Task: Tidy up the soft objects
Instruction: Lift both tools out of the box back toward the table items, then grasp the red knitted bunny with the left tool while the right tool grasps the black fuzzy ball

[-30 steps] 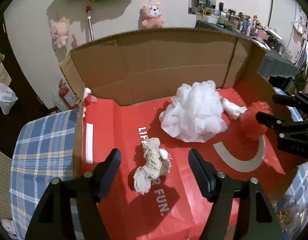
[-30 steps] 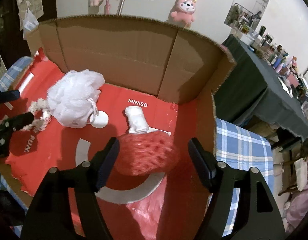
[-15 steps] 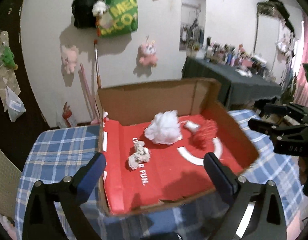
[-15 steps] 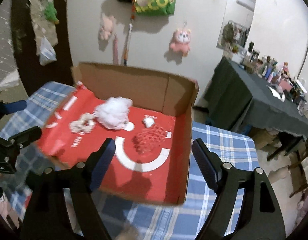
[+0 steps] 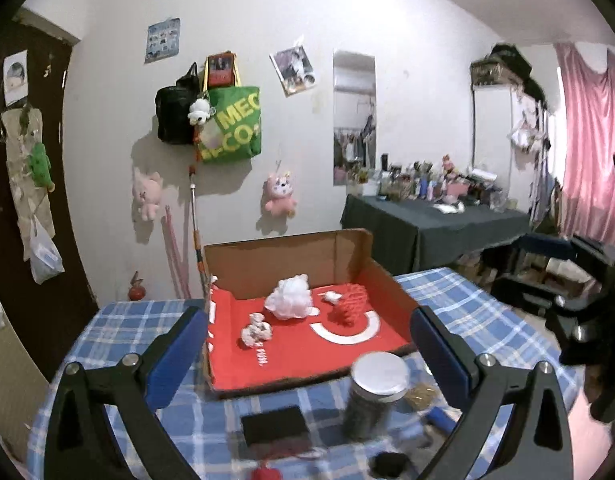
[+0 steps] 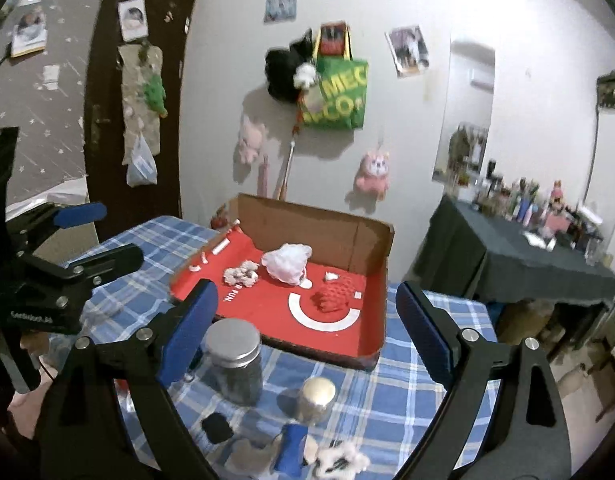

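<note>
Both claws spread wide, nothing between pads; left claw [image 5: 307, 344] and right claw [image 6: 305, 320] have just been opening. Cardboard box [image 5: 283, 252] sits on checkered tabletop [image 5: 119, 320]. Inside on red liner: white pouf [image 5: 290, 298], red mesh sponge [image 5: 349, 308], small beige rope toy [image 5: 256, 329], all apart. Lidded jar [image 6: 235, 360] stands just in front of box.

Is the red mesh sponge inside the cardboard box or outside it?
Inside. The red mesh sponge lies on the red floor of the open cardboard box, beside the white curved mark, touched by no fingers.
</note>
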Tool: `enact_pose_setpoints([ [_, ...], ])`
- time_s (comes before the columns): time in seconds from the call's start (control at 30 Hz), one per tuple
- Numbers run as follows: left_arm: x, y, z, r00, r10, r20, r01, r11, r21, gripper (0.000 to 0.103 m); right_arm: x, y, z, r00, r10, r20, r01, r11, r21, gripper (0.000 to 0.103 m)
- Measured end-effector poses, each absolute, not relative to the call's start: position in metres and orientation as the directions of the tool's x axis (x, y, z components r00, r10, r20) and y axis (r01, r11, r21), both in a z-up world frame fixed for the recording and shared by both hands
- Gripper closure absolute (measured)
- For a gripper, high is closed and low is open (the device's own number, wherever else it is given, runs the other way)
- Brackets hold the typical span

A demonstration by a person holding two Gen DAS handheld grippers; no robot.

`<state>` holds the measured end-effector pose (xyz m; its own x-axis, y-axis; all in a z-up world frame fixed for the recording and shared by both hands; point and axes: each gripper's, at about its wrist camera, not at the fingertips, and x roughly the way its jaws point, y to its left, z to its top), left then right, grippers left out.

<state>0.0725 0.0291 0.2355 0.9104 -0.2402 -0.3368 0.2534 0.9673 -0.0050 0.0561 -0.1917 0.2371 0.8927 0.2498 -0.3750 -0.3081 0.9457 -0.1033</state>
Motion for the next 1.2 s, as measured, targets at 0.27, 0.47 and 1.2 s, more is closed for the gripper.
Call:
enact_pose_setpoints([
  [0.27,0.018,0.032,0.216,0.940,-0.212,-0.266,0.215,0.976,-0.021,0.000,-0.001,-0.189,0.209,0.915,0.256,-0.311,-0.291,0.954,-0.070,0.007],
  [0.47,-0.004,0.039,0.187,0.951,-0.170,-0.257,0.170,0.985,-0.023,0.000,-0.016,-0.189,0.178,0.930,0.217,-0.297,-0.243,0.969,-0.054,0.007],
  [1.2,0.031,0.065,0.086,0.861,-0.123,-0.493,0.106,0.992,-0.063,0.000,0.024,-0.164,0.074,0.820,0.278,-0.500,-0.303,0.953,0.032,0.007],
])
